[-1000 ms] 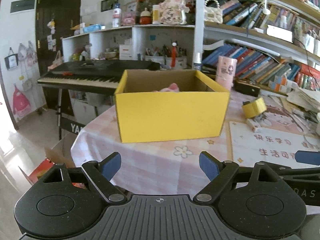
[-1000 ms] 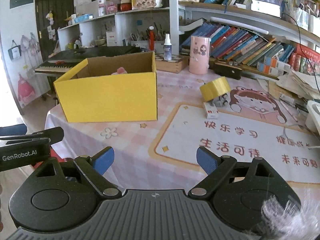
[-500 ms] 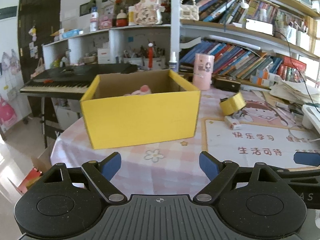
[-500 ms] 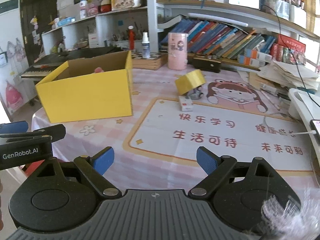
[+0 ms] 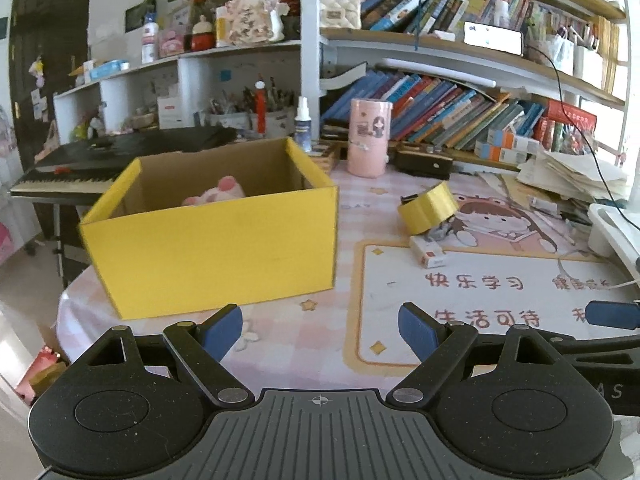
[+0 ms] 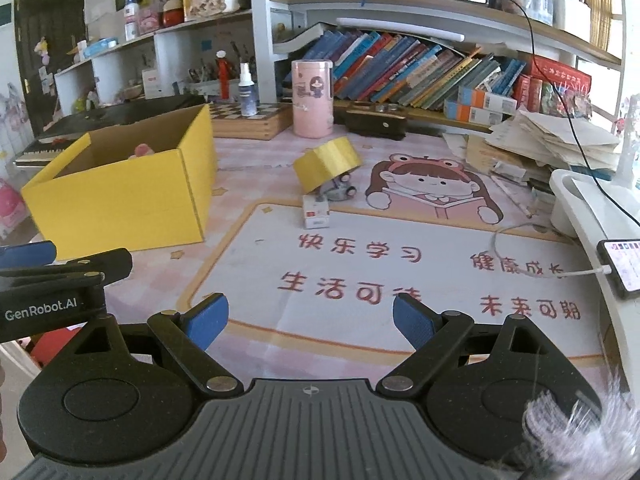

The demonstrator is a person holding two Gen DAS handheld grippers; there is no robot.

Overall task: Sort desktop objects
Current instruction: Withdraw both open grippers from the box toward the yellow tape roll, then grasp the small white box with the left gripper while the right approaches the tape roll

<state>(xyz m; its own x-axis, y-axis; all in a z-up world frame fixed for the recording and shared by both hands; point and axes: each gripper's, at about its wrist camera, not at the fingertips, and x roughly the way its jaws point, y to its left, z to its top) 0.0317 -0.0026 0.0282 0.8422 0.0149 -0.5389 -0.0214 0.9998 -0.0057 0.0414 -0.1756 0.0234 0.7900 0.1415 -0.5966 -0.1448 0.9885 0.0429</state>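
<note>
A yellow cardboard box stands open on the table's left side, with a pink plush toy inside. To its right a roll of yellow tape leans on a small grey toy car, and a small white and red box lies in front of them. My left gripper hovers open and empty near the table's front edge, short of the yellow box. My right gripper is open and empty above the printed desk mat.
A pink cylinder, spray bottle, chessboard box and black case line the back. Loose papers and a white stand with a phone fill the right. A keyboard stands behind the box.
Both grippers have shifted rightward along the table, so the yellow box, tape and small box have slid left in both views. The jaws stayed open the same width.
</note>
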